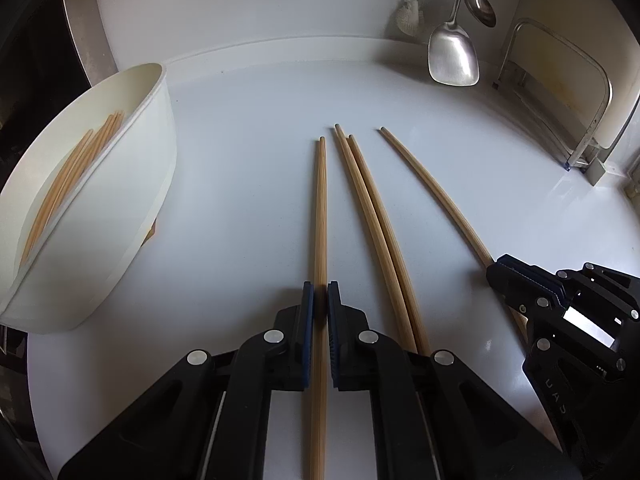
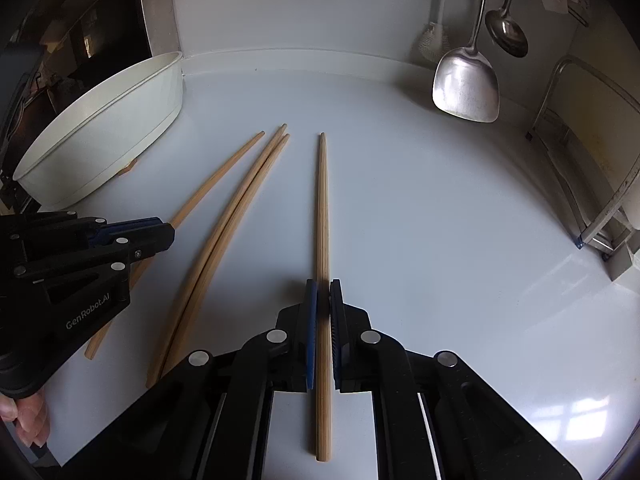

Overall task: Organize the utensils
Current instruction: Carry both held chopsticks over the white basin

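Note:
Four long wooden chopsticks lie side by side on the white counter (image 1: 248,160). My left gripper (image 1: 321,292) is shut on the leftmost chopstick (image 1: 321,208), its blue pads pressing both sides near the thick end. My right gripper (image 2: 323,292) is shut the same way on the rightmost chopstick (image 2: 323,200). Between them a touching pair of chopsticks (image 1: 370,216) lies free. Each view shows the other tool: the right gripper (image 1: 500,268) at the right edge, the left gripper (image 2: 170,234) at the left edge. A white oval container (image 1: 132,184) at the left holds several chopsticks (image 1: 68,180).
A steel spatula (image 2: 466,84) and a ladle (image 2: 506,34) hang on the back wall at the right, beside a white brush. A metal rack (image 2: 592,200) stands at the right edge. A person's fingers (image 2: 28,416) show at the lower left.

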Motion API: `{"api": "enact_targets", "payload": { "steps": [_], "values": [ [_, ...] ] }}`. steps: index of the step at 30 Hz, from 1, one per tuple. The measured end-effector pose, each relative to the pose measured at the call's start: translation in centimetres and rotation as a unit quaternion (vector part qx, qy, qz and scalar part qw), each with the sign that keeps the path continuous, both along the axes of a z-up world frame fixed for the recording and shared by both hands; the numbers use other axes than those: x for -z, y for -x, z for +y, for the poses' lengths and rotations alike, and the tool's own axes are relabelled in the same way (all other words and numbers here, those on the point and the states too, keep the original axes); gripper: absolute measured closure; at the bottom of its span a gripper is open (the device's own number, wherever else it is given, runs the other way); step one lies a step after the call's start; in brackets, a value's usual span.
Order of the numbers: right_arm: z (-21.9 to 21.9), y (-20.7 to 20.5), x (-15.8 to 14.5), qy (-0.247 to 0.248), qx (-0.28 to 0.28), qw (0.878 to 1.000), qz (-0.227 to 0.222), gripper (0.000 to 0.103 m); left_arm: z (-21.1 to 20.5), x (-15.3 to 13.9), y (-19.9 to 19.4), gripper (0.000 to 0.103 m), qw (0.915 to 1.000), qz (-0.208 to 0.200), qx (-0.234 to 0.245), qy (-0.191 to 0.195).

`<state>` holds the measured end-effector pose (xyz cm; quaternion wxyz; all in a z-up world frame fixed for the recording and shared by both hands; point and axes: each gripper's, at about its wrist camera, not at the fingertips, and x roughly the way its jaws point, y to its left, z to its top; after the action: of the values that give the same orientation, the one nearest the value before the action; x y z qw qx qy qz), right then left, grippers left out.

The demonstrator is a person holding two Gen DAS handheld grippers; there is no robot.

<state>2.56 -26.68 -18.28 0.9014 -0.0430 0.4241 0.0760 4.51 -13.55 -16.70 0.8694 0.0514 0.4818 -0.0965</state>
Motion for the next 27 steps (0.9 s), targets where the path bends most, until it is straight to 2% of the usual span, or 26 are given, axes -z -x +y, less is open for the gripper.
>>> {"api": "enact_targets", "payload": {
  "steps": [5,10,20,27],
  "values": [
    [-0.8,0.3,-0.4,-0.034,0.032,0.999,0.022,0.097,0.6,-0.6,-0.3,0.096,0.9995,0.027,-0.001,0.018],
    [-0.9,1.2,-1.8,-0.049,0.062,0.996,0.027,0.097,1.6,-2.5,-0.4,0.096,0.9995,0.027,0.005,0.015],
    [1.6,2.4,-6.9,-0.046,0.093,0.995,0.004,0.097,4.6,-8.8,-0.6,0.096,0.9991,-0.012,0.034,0.025],
    [6.1,1.8,-11.2,-0.048,0.077,0.996,-0.025,0.097,9.1,-13.4,-1.6,0.096,0.9975,-0.047,0.035,0.040]
  ]
}}
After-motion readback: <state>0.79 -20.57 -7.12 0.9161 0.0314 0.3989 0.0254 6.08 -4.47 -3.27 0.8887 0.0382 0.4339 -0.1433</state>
